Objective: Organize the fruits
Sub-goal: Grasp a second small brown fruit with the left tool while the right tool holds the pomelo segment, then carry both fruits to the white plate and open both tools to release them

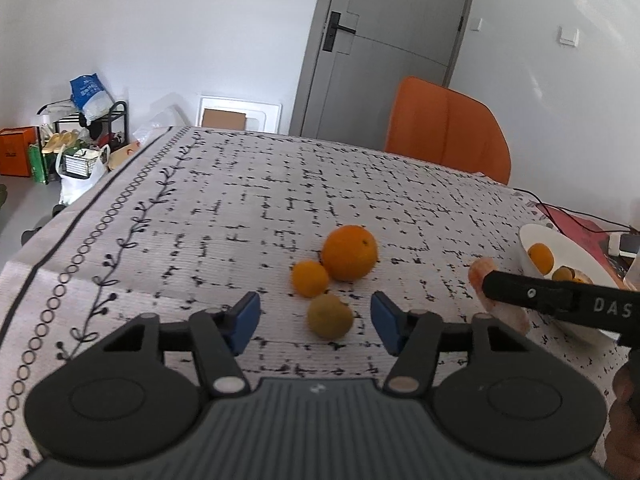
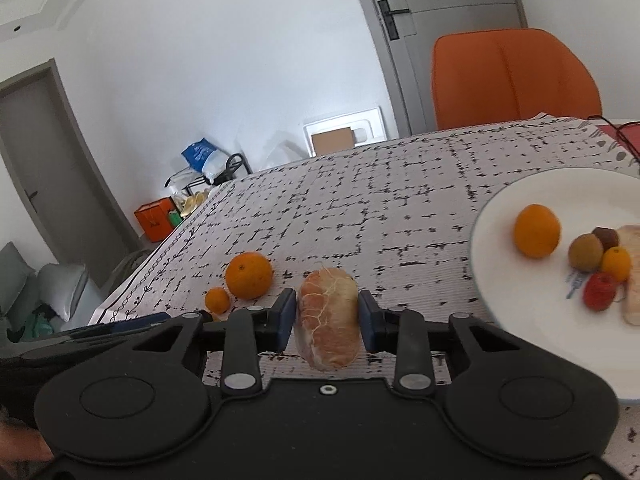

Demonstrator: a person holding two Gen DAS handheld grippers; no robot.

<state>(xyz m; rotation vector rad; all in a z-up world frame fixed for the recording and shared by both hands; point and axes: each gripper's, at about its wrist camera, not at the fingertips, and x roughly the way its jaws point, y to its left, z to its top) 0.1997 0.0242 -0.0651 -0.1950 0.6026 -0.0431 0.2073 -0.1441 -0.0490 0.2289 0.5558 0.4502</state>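
Note:
My left gripper [image 1: 316, 322] is open, its blue pads on either side of a yellow-green round fruit [image 1: 329, 316] without touching it. Just beyond lie a small orange [image 1: 310, 278] and a large orange [image 1: 349, 253]. My right gripper [image 2: 327, 320] is shut on a peeled pinkish citrus segment [image 2: 328, 318], held above the tablecloth; the segment [image 1: 480, 274] also shows at the right of the left wrist view. The white plate [image 2: 520, 300] to its right holds an orange [image 2: 537, 231], a greenish fruit [image 2: 585, 253], a small orange [image 2: 616, 264], a red fruit [image 2: 600, 291] and another peeled piece.
The table wears a white cloth with black marks [image 1: 240, 208]. An orange chair [image 1: 448, 128] stands at the far edge before a grey door [image 1: 384, 48]. Black cables and a red mat [image 1: 572, 220] lie behind the plate [image 1: 560, 248]. Bags and a rack [image 1: 76, 140] crowd the floor at left.

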